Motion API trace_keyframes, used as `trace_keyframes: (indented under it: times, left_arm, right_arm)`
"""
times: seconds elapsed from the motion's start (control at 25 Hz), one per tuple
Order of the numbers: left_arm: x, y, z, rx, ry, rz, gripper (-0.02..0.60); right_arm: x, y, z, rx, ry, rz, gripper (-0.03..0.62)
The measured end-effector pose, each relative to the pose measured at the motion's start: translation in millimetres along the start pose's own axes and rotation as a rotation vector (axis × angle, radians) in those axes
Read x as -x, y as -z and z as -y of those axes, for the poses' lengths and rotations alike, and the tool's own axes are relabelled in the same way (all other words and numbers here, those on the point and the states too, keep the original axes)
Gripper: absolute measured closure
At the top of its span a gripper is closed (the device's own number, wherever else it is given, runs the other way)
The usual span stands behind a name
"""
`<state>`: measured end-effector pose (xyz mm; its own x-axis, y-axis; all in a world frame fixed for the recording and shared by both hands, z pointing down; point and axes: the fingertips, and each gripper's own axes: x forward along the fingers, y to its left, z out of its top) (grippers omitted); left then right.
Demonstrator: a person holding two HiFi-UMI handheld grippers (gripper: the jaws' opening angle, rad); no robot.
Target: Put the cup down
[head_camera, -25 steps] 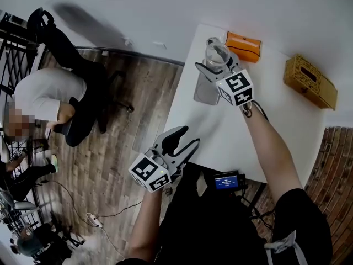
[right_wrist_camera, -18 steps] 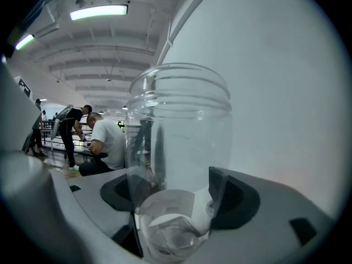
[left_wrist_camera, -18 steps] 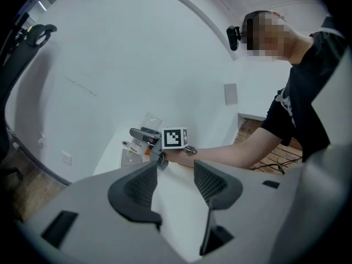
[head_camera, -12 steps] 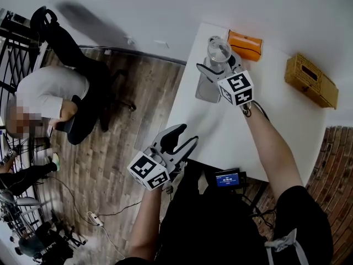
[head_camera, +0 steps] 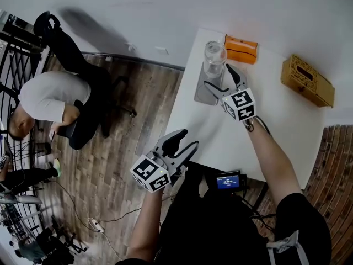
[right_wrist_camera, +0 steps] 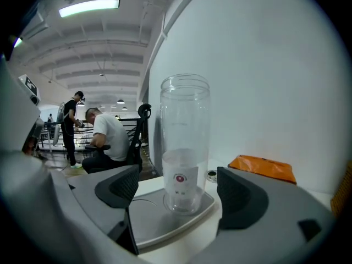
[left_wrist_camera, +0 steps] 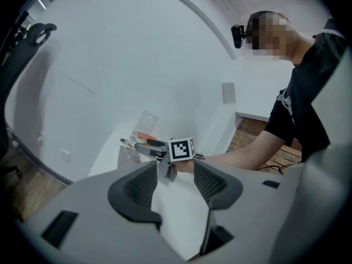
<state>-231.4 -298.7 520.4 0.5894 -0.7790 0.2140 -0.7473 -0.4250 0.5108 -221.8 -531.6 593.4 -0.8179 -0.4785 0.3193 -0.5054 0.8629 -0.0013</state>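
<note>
On the grey tray (head_camera: 203,95) at the far left corner of the white table (head_camera: 231,131) stood the cup (head_camera: 214,57), tall, clear and upright, with a small red mark on a pale band low on its side. It rested on its own base and nothing gripped it.

Just short of it, the right gripper (head_camera: 217,76) hovered above the tray and pointed at the cup. Its jaws had just been opening and stood wide apart. From the right gripper view the cup (right_wrist_camera: 184,142) rose in line with the gap of that gripper (right_wrist_camera: 179,188), a little ahead of the fingertips, with clear space between it and each dark pad. The tray (right_wrist_camera: 148,224) ran under both jaws.

Behind the cup, against the wall, lay an orange pouch (head_camera: 241,48), and well off to the right sat a yellow basket (head_camera: 307,80).

Nearer the person, the left gripper (head_camera: 185,139) hung by the table's near left edge, well away from the cup, its jaws parted and empty; in its own view (left_wrist_camera: 173,183) only the tabletop showed between them.

A small device with a lit screen (head_camera: 227,181) sat at the table's near edge. Across the wooden floor (head_camera: 127,148), a person in a white shirt (head_camera: 52,101) sat bent forward on a dark chair.
</note>
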Motion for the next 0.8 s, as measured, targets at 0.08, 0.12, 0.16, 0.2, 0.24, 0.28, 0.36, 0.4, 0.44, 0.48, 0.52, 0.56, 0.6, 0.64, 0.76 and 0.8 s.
trace_keyframes:
  times: [0.08,0.12,0.16,0.2,0.24,0.28,0.36,0.4,0.44,0.48,0.52,0.56,0.6,0.64,0.76,0.8]
  left_arm:
    - [1,1,3,-0.004,0.005,-0.001,0.365]
    - [1,1,5,-0.008,0.009,-0.002,0.365]
    - [1,1,7,-0.013,0.015,-0.003,0.364]
    - [1,0,9,-0.021,0.021,-0.004,0.365]
    - [1,0,12,-0.031,0.028,-0.005,0.365]
    - [2,-1,14,-0.039,0.031,-0.004,0.365]
    - [5,-1,17,-0.045,0.027,0.001,0.364]
    - [7,-1,18,-0.046,0.022,0.006,0.365]
    - [9,-3,18,-0.051,0.019,0.012,0.365]
    - [11,-5,19,-0.059,0.017,0.017,0.365]
    - [13,-6,20,-0.068,0.014,0.021,0.365]
    - [14,-7,20,-0.075,0.009,0.024,0.365]
    - [16,-8,20,-0.079,0.003,0.028,0.365]
    - [17,-8,21,-0.082,-0.002,0.032,0.364]
    - [19,-11,27,-0.099,-0.001,0.047,0.365]
    - [20,-12,30,-0.108,0.004,0.050,0.365]
  right_arm:
    - [9,4,-3,-0.004,0.006,-0.008,0.161]
    - [13,4,-3,-0.013,0.011,-0.009,0.161]
    - [18,4,-4,-0.026,0.016,-0.007,0.161]
    - [22,3,-4,-0.041,0.019,-0.007,0.161]
    - [27,2,-6,-0.053,0.021,-0.009,0.161]
    - [31,1,-8,-0.061,0.021,-0.011,0.161]
    - [40,-3,-13,-0.076,0.011,-0.012,0.161]
    - [45,-5,-17,-0.086,0.003,-0.009,0.161]
    - [50,-9,-21,-0.094,-0.005,-0.005,0.163]
    - [56,-12,-25,-0.097,-0.013,-0.002,0.163]
    - [61,-15,-30,-0.098,-0.023,0.001,0.163]
    - [67,-18,-34,-0.098,-0.033,0.006,0.164]
    - [73,-22,-39,-0.099,-0.044,0.012,0.164]
    - [79,-25,-43,-0.101,-0.054,0.020,0.166]
    - [99,-39,-56,-0.099,-0.075,0.043,0.168]
    - [107,-45,-61,-0.099,-0.079,0.052,0.167]
